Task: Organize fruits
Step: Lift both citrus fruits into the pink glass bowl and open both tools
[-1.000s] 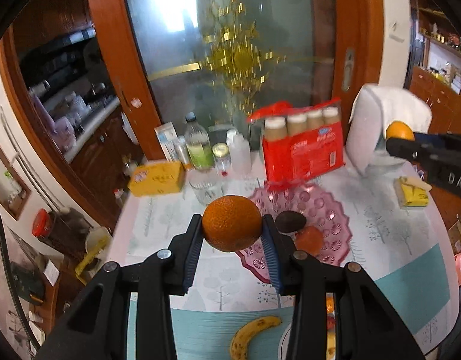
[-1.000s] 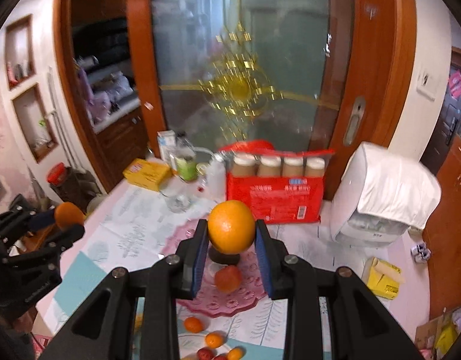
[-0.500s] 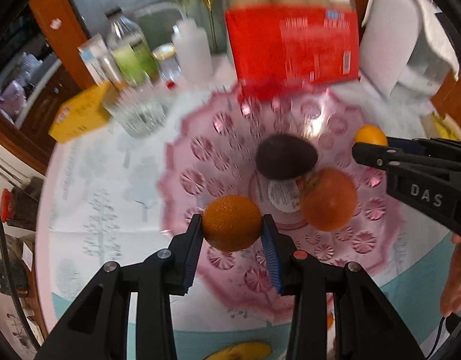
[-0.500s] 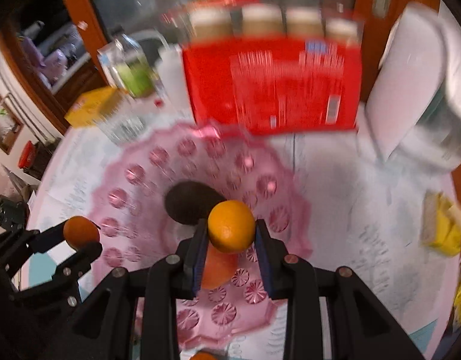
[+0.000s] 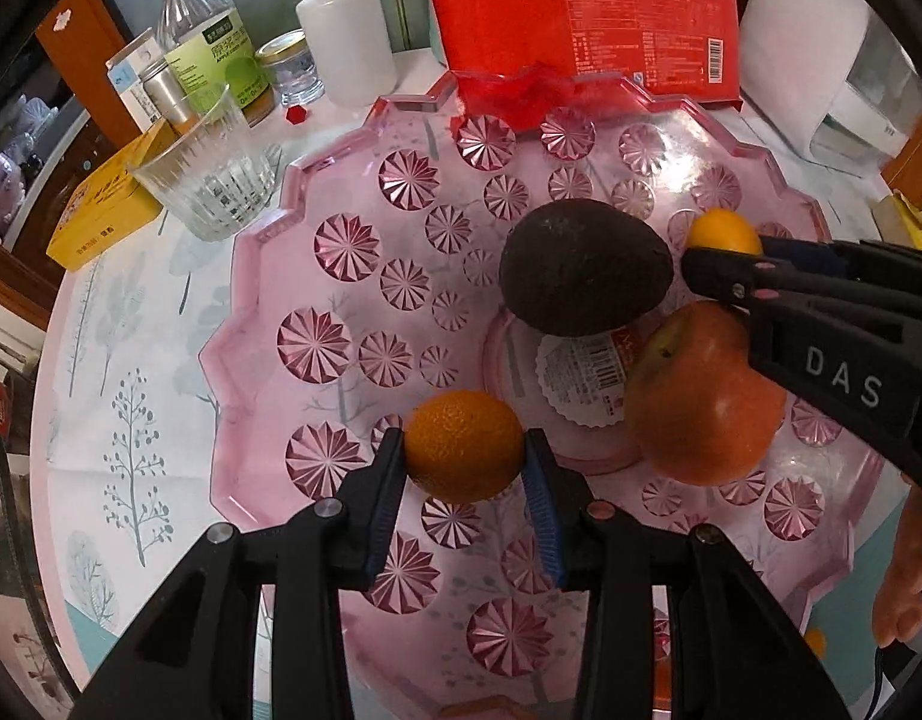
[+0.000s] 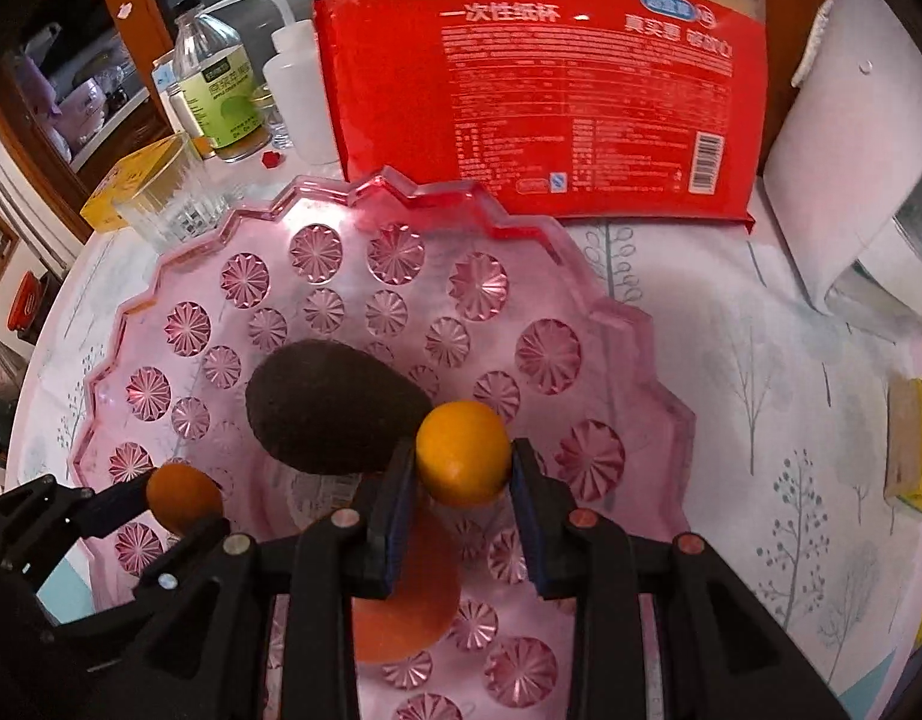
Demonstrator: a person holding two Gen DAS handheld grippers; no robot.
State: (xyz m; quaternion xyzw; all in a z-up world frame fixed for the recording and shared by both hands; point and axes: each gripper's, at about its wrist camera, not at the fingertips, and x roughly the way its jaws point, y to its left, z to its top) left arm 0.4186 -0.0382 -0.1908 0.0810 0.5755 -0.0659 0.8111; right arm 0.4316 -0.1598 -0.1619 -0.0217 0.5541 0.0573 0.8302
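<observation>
My left gripper (image 5: 464,457) is shut on a small orange (image 5: 462,445) and holds it low over the near left part of the pink cut-glass fruit bowl (image 5: 341,192). My right gripper (image 6: 462,464) is shut on a lighter orange (image 6: 463,452) over the same bowl (image 6: 634,330), right beside a dark avocado (image 6: 335,408). In the bowl lie the avocado (image 5: 583,267) and a reddish apple (image 5: 700,396); the apple (image 6: 410,612) shows under my right fingers. Each gripper appears in the other's view: the right one (image 5: 724,246), the left one (image 6: 185,501).
Behind the bowl stands a red pack of paper cups (image 6: 544,96). To the left are a glass tumbler (image 5: 206,180), a yellow box (image 5: 101,210), a green-label bottle (image 5: 212,42) and a white squeeze bottle (image 5: 347,30). A white cloth-covered appliance (image 6: 862,138) stands right.
Both grippers have come down from high above the table to just over the bowl, each still holding its orange. The bowl now fills both views.
</observation>
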